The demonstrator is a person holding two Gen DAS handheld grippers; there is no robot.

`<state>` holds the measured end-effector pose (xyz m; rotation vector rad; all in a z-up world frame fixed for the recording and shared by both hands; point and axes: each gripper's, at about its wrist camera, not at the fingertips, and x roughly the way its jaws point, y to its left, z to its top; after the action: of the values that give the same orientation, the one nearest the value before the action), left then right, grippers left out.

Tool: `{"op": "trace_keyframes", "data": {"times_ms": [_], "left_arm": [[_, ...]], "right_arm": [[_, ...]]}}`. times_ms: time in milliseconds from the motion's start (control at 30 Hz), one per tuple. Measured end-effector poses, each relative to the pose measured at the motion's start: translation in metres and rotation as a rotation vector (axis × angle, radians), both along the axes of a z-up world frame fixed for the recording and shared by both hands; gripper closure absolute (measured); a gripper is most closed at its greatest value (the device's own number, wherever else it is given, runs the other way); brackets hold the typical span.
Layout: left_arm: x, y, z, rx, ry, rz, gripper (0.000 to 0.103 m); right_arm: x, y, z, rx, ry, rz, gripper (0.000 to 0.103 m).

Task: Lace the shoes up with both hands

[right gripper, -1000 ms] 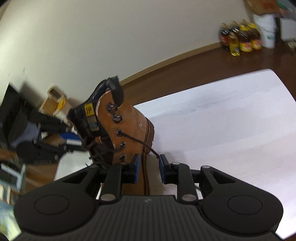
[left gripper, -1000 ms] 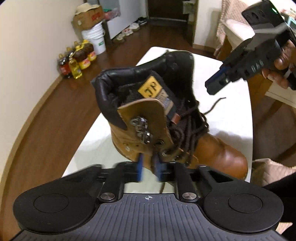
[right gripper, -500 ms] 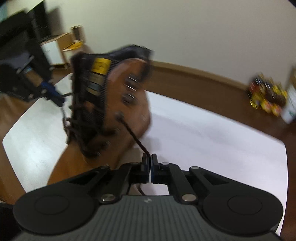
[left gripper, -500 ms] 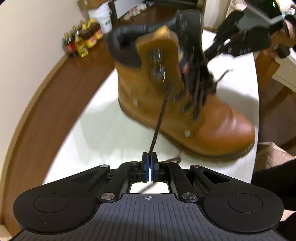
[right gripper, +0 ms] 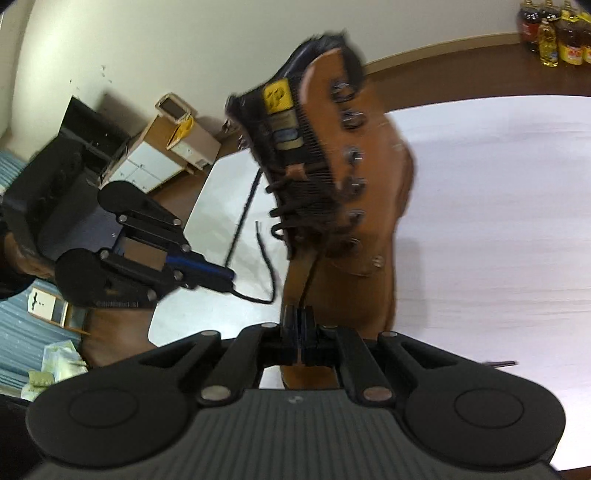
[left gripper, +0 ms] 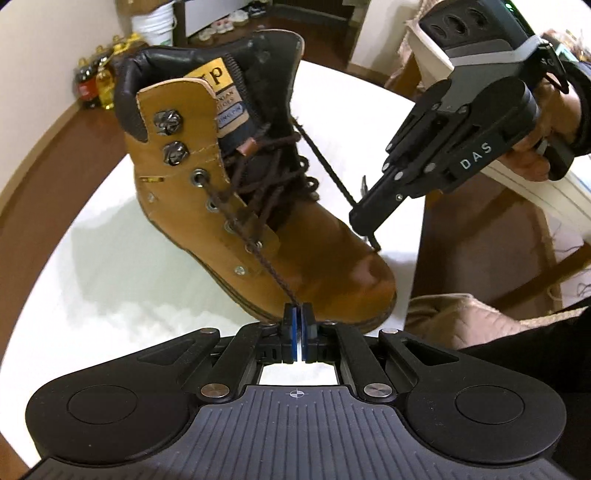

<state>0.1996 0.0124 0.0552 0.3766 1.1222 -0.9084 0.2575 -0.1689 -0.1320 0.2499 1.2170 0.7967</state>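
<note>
A tan leather boot with dark brown laces stands on the white table. My left gripper is shut on one lace end that runs taut from a left-side eyelet. My right gripper is shut on the other lace end, pulled from the boot's other side. In the left wrist view the right gripper hangs to the right of the boot with its lace stretched tight. The left gripper also shows in the right wrist view.
Oil bottles and a white bucket stand on the wooden floor beyond the table. A quilted brown cushion lies at the table's right edge. A cardboard box and cabinet stand by the wall.
Both grippers have closed on the lace ends and pulled outward. The laces are now taut and the boot has turned and tilted between the grippers.
</note>
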Motion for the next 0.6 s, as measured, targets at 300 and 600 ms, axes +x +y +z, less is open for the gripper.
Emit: {"op": "trace_keyframes", "data": {"times_ms": [300,600], "left_arm": [[0.01,0.016,0.0,-0.01,0.01,0.087,0.101],[0.004,0.043,-0.008,-0.021,0.052,0.181,0.1]], "right_arm": [[0.001,-0.026,-0.014,0.275,0.244,-0.29,0.101],[-0.008,0.01,-0.013,0.355,0.275,-0.281,0.093]]}}
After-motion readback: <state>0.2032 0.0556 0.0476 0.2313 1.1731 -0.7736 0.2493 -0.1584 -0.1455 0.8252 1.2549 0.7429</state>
